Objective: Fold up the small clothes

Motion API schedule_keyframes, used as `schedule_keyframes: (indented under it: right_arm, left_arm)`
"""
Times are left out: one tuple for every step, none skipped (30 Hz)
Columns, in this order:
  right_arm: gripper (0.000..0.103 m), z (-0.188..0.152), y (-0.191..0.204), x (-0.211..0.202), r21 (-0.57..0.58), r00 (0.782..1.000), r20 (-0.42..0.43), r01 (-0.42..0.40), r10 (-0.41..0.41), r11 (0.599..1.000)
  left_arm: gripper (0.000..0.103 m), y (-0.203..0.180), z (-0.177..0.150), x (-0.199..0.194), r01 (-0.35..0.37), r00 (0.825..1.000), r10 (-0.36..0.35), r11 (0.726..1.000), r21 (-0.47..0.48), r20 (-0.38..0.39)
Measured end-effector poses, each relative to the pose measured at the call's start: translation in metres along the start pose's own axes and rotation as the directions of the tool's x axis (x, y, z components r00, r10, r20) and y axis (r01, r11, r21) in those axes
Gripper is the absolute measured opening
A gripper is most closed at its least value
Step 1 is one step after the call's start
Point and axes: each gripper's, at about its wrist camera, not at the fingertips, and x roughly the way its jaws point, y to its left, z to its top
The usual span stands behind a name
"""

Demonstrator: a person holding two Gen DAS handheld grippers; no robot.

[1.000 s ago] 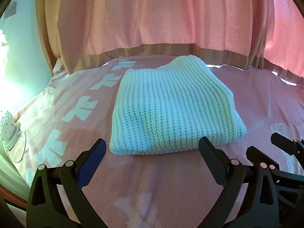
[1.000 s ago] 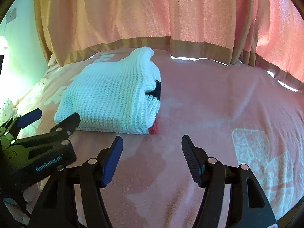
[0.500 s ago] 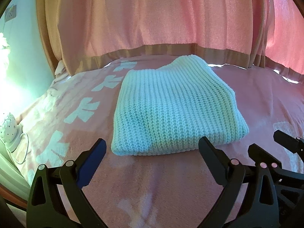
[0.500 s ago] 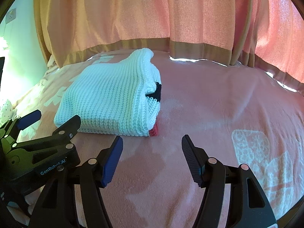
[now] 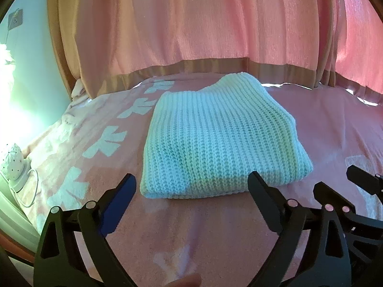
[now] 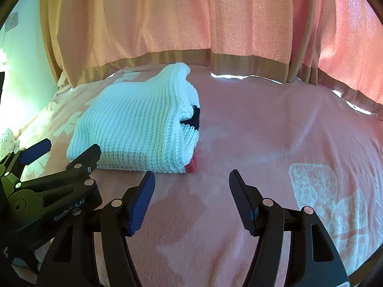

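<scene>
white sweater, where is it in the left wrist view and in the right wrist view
Left wrist view: the folded white sweater lies in the middle of the picture, just beyond the open left gripper.
Right wrist view: the sweater lies left of centre, beyond and to the left of the open right gripper.
Shared landmark: the pink curtain hanging behind the bed.

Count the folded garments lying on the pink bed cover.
1: a white knitted sweater folded on the pink bed cover ahead of both open claws. Black and red bits show at its edge; more may hide inside.
</scene>
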Motion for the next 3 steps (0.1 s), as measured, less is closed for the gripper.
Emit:
schedule_keyframes:
  right_arm:
    - [0.063,0.0000,0.0003,0.0000,0.001,1.000,-0.001,0.000,0.000,1.000]
    - [0.063,0.0000,0.0004,0.0000,0.001,1.000,-0.002,0.000,0.000,1.000]
    - [0.063,0.0002,0.0005,0.0000,0.002,1.000,-0.001,0.001,-0.001,1.000]
  left_arm:
    - [0.091,-0.0001,0.0003,-0.0001,-0.001,1.000,0.001,1.000,0.001,0.000]
    - [0.091,0.0002,0.0003,0.0000,-0.002,1.000,0.002,1.000,-0.001,0.000]
    - [0.091,0.0005,0.0005,0.0004,0.002,1.000,-0.002,1.000,0.000,-0.002]
